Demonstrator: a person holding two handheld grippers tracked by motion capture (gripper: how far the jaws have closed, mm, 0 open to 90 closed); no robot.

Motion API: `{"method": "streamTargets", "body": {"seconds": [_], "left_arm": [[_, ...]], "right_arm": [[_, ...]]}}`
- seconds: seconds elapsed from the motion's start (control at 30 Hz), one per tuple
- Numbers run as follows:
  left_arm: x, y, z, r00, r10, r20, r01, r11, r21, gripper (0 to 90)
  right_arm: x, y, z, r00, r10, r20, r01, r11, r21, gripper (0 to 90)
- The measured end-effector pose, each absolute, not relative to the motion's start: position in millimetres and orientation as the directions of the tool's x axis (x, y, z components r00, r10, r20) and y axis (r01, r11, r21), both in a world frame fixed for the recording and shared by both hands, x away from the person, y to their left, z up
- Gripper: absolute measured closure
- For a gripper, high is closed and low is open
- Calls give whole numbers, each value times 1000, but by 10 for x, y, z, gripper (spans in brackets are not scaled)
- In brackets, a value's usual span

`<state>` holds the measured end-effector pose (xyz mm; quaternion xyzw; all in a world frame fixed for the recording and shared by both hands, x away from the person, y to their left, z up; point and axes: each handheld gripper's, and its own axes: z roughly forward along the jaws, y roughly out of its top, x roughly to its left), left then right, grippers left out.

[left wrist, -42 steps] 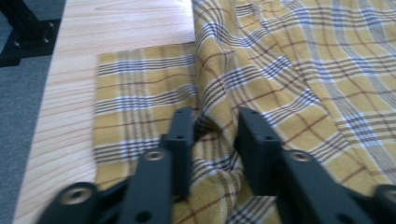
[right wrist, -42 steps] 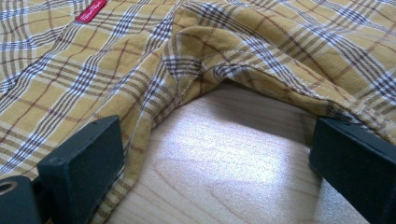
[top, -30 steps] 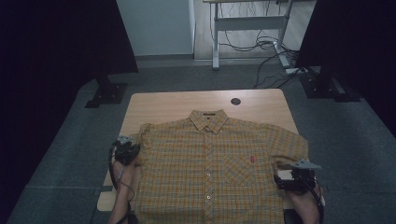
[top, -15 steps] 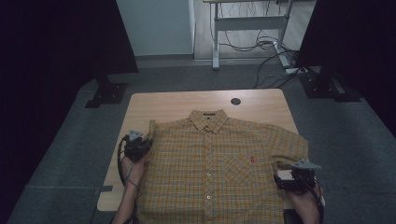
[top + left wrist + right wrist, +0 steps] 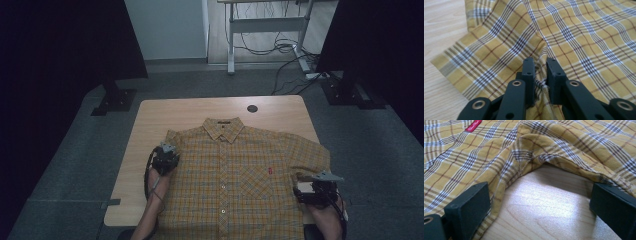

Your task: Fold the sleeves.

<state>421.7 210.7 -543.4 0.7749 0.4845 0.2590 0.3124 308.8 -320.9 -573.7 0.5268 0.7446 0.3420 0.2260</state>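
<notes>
While flat, shirt [image 5: 235, 175] collar away.

Dim overhead view, dark at both sides; my close views are brighter, glare on the desk [image 5: 541, 202], near jaws blurred.

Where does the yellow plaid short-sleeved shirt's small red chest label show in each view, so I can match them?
High view: small red label on the yellow plaid shirt, right of the button line.
Left gripper view: not in it.
Right gripper view: label at the top left edge.
Shared landmark: the light wooden table.
</notes>
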Motion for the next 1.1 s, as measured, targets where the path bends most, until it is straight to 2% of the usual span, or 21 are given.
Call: {"method": "streamTargets", "body": {"seconds": [0.17,0.2,0.33,0.57,0.87,1.1], "left_arm": [[4211,2089,-5453,407,911,74,595,-325,735,704],[4211,2090,-5454,413,909,58,598,-319,735,615],[4189,2078,-5472,437,898,44,586,-322,744,536],[4209,2179,-5385,436,897,-74,607,-233,760,454],[4169,2426,-5067,390,917,-78,558,-168,813,346],[4215,2608,-5009,339,938,-65,547,-141,825,278]], "right_arm": [[3088,-3209,-5737,-343,939,24,630,211,747,25],[3088,-3209,-5737,-343,939,24,630,211,747,25],[3088,-3209,-5737,-343,939,23,630,212,747,24],[3085,-3212,-5737,-347,937,23,629,215,747,24],[3081,-3214,-5737,-350,936,23,628,216,747,25],[3081,-3214,-5737,-350,936,23,628,217,747,25]]}}
